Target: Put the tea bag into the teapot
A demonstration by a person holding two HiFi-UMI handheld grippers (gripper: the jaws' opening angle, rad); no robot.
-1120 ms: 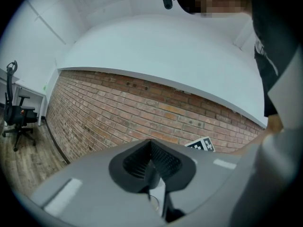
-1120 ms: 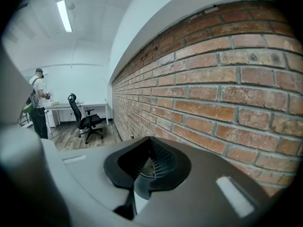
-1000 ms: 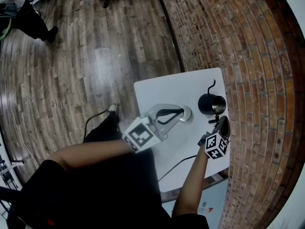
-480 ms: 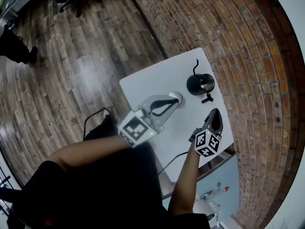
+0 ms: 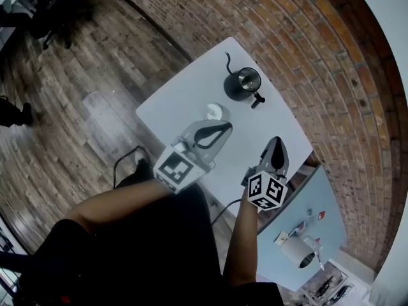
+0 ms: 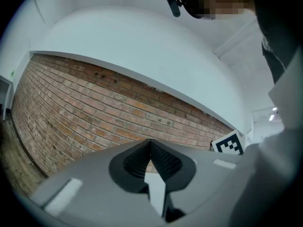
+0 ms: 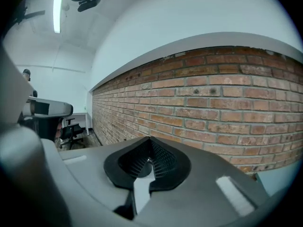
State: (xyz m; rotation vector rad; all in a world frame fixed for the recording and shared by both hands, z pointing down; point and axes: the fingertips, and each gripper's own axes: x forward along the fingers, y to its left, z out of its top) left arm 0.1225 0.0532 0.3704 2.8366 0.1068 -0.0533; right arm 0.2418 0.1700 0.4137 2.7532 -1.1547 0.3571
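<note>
The black teapot (image 5: 241, 84), with a thin curved spout and its top open, stands at the far side of the white table (image 5: 185, 94). A small round white object (image 5: 215, 111) lies nearer to me; I cannot tell what it is, and no tea bag shows. My left gripper (image 5: 227, 129) hovers just short of that object, shut and empty. My right gripper (image 5: 276, 140) hangs over the table's right edge, shut with nothing in it. Both gripper views look up at the brick wall; the left gripper (image 6: 150, 142) and the right gripper (image 7: 149, 140) show their pads together.
A brick wall (image 5: 306, 50) runs along the table's far and right sides. A dark cable (image 5: 223, 212) hangs off the near edge. A light blue surface (image 5: 319, 203) at lower right carries a white cup (image 5: 296, 250) and small items. Wood floor (image 5: 76, 107) lies to the left.
The head view has swung, so the table sits higher and turned. My left gripper has drawn back from the round white object, and my right gripper is farther from the teapot.
</note>
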